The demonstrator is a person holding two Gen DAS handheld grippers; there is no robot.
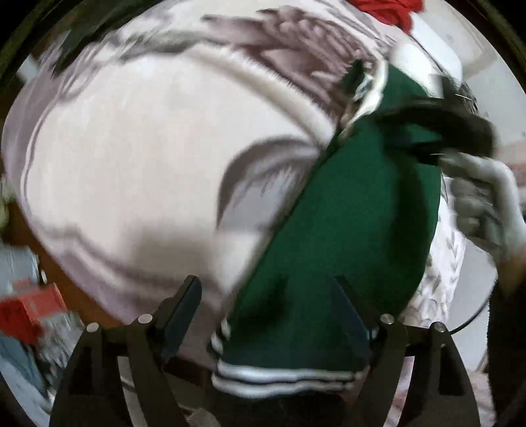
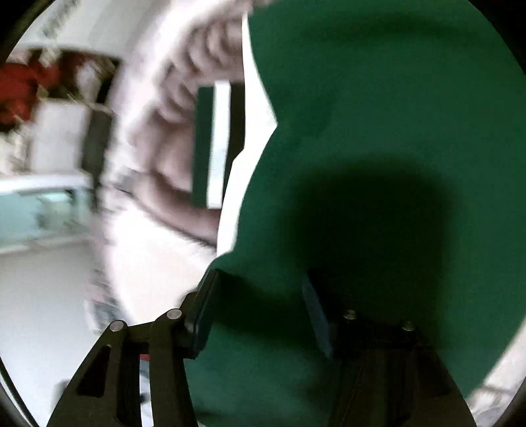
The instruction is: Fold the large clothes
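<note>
A dark green garment [image 1: 345, 230] with a white-striped hem [image 1: 282, 377] lies folded lengthwise on a pale patterned blanket [image 1: 138, 157]. My left gripper [image 1: 266, 295] is open just above the hem end, its fingers spread over the cloth. My right gripper [image 1: 460, 131] shows blurred at the garment's far end, held by a gloved hand [image 1: 486, 203]. In the right wrist view the green garment [image 2: 378, 131] fills the frame, and my right gripper [image 2: 259, 289] is open close above it, casting a dark shadow.
A red cloth [image 1: 388, 10] lies at the far edge of the blanket. A red box [image 1: 23, 315] and clutter sit at the lower left. White furniture [image 2: 59, 138] and pale floor [image 2: 42, 295] lie left of the bed.
</note>
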